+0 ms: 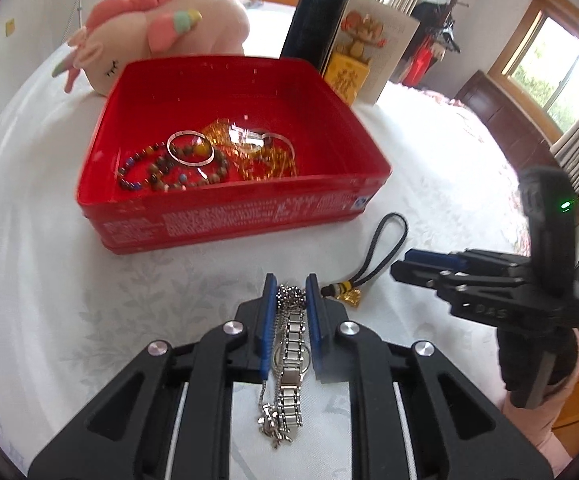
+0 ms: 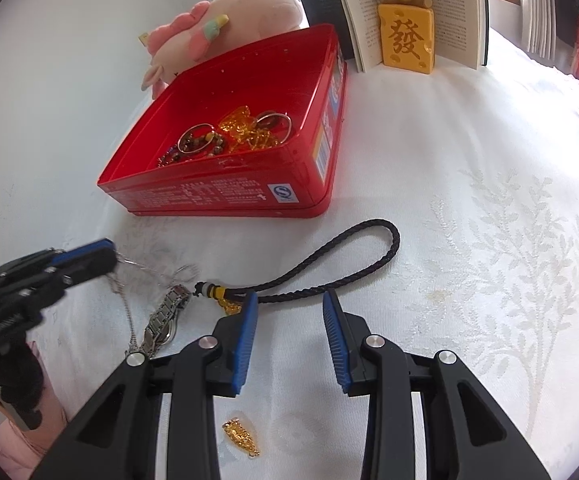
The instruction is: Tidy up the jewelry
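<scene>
My left gripper (image 1: pixel 290 280) (image 2: pixel 107 254) is shut on a silver ball chain (image 1: pixel 289 293) (image 2: pixel 129 312), which trails down beside a silver link watch (image 1: pixel 293 354) (image 2: pixel 163 316) on the white cloth. Just beyond them stands the open red tin (image 1: pixel 233 216) (image 2: pixel 209 194), holding bead bracelets (image 1: pixel 169 170), a silver bangle (image 1: pixel 189 148) and gold chains (image 1: pixel 261 158). My right gripper (image 2: pixel 289 296) (image 1: pixel 403 263) hovers open to the right with nothing between its fingers. A black braided cord (image 2: pixel 329 264) (image 1: pixel 385 236) with a yellow bead and gold charm lies just past its left finger. A small gold pendant (image 2: pixel 241 438) lies under it.
A pink plush toy (image 1: pixel 161 28) (image 2: pixel 229 20) lies behind the tin. An open book with a yellow bear ornament (image 2: pixel 407 36) (image 1: pixel 349 72) stands at the back right. The embroidered white cloth (image 2: pixel 489 240) stretches away to the right. A pink sleeve shows at the frame edges.
</scene>
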Demonstrator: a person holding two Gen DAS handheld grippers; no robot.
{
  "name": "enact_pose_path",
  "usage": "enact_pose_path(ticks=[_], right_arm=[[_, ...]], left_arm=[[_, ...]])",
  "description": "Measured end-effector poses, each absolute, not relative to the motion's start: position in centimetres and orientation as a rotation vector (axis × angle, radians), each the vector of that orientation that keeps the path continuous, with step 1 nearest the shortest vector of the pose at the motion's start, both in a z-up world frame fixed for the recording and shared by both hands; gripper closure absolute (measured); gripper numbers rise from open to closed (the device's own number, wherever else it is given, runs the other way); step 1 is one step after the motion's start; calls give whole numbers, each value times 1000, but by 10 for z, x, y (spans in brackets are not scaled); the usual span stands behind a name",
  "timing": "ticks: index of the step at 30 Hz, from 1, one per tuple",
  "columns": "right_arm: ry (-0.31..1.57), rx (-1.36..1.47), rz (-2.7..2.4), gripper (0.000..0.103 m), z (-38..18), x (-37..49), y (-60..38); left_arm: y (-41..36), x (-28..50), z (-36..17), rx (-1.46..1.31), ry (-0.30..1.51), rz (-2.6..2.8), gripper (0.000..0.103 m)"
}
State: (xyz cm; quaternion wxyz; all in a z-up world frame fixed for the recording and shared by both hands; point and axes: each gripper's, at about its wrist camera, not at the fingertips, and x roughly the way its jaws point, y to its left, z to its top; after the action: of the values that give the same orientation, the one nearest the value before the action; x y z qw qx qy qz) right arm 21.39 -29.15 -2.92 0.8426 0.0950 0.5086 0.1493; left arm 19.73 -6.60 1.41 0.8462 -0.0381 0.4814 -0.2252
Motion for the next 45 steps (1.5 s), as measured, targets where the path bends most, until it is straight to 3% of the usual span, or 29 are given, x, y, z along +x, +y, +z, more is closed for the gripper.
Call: enact_pose_path(ticks=[13, 25, 27, 29, 31, 37, 39, 41, 45], right_arm=[[1076, 195, 346, 68, -30, 212, -285], [1090, 188, 339, 68, -35, 215, -283], [1090, 188, 338, 68, -35, 215, -283], [1090, 184, 339, 68, -35, 215, -283], [1089, 183, 339, 69, -35, 216, -283], [1092, 182, 338, 69, -35, 216, -282], [1093, 181, 337, 68, -36, 216, -282], [1093, 180, 337, 68, -37, 216, -282], [1091, 186, 335, 68, -37, 216, -283]], left_arm=[[-32, 179, 48, -126, 906, -466, 91], [-34, 205, -31, -69, 1197, -424, 89], [-34, 204, -31, -67, 1199, -414, 87], [-35, 204, -30, -65, 1195, -414, 74], [-39, 203, -29, -45, 1186, -403, 67], [-51, 201, -44, 18, 1201, -381, 65], [-55, 199, -44, 39, 1190, -372, 67], [-57, 198, -45, 51, 1177, -356, 80], [-59, 196, -45, 49, 1160, -346, 84]])
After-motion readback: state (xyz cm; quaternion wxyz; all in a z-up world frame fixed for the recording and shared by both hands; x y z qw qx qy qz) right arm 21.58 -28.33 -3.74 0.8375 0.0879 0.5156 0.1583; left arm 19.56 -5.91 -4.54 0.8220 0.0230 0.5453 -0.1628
